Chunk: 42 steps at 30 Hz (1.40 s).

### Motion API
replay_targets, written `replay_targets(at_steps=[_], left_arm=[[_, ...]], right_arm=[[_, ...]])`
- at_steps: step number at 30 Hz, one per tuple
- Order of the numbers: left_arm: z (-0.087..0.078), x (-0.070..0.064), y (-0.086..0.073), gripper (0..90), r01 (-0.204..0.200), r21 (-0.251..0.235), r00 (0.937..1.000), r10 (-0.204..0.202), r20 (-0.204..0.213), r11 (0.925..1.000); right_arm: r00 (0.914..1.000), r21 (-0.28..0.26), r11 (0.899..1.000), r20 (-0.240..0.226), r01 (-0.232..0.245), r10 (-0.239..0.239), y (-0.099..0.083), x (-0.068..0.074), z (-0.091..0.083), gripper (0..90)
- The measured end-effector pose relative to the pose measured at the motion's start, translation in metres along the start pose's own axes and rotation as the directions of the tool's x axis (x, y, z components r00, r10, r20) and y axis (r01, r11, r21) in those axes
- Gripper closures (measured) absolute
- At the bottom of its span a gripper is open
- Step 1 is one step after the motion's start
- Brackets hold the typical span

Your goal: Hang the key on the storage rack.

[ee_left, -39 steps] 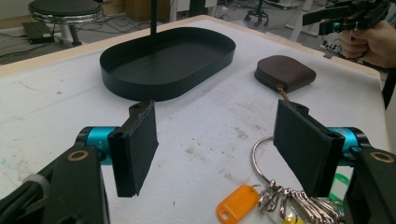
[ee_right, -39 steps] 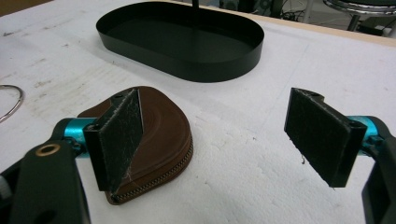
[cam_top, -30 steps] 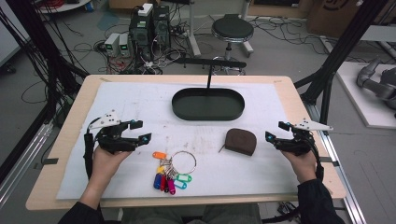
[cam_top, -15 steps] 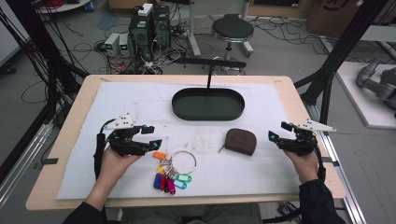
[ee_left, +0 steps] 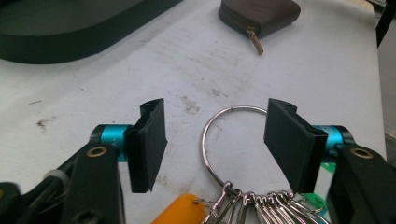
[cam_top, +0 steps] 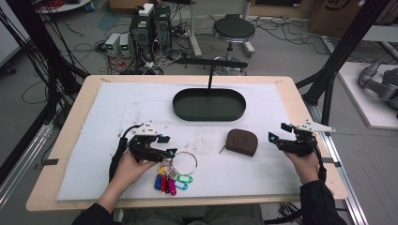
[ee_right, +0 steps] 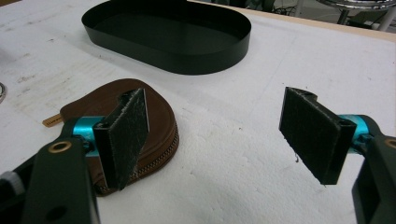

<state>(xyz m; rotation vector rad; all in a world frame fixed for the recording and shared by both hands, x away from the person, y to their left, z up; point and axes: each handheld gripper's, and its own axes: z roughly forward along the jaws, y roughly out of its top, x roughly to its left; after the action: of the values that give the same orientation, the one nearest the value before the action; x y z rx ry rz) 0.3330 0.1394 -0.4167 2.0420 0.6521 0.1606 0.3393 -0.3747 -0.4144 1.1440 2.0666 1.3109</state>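
Tray [cam_top: 209, 115] (black, oval) holds nothing; pouch [cam_top: 241, 141] zipped.

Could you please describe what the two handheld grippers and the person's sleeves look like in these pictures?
Both the left gripper and the right gripper are black two-jaw tools with flat black rectangular pads on turquoise metal collars and brass-coloured rivets. The right one carries a grey three-cornered plate. A black cable trails from the left one. The sleeves are dark.
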Motion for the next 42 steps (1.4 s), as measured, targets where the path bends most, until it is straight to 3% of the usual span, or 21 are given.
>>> replay_targets(at_steps=[7,11,20,25,37,42], left_arm=[[0.014,-0.007,-0.002,51.1,-0.015,0.061,0.9999,0.015,0.004,0.998],[0.02,-0.011,-0.002,58.3,-0.045,0.103,0.9989,0.046,-0.007,0.9937],[0.03,-0.009,-0.005,69.5,-0.004,0.171,0.9988,0.013,-0.046,0.9852],[0.035,-0.01,-0.007,73.1,-0.018,0.215,0.9975,0.032,-0.062,0.9765],[0.036,-0.02,-0.009,84.3,-0.046,0.211,0.9899,0.073,-0.121,0.9764],[0.036,-0.02,-0.009,85.3,-0.034,0.201,0.9908,0.059,-0.122,0.9789]], right_arm=[[1.0,0.004,1.0,-0.003,0.005,-0.005,0.0,0.0,0.0,24.8],[1.0,0.005,1.0,-0.003,0.005,-0.005,0.0,0.001,0.0,24.9],[0.9999,0.004,1.0,-0.003,0.013,-0.013,0.0,0.001,0.002,25.3],[0.9999,0.002,1.0,0.001,0.012,-0.012,0.0,0.0,0.002,26.2],[0.9999,0.004,1.0,0.003,0.012,-0.012,0.0,0.001,0.002,26.3],[0.9999,0.002,1.0,0.004,0.011,-0.011,0.0,0.002,0.001,26.3]])
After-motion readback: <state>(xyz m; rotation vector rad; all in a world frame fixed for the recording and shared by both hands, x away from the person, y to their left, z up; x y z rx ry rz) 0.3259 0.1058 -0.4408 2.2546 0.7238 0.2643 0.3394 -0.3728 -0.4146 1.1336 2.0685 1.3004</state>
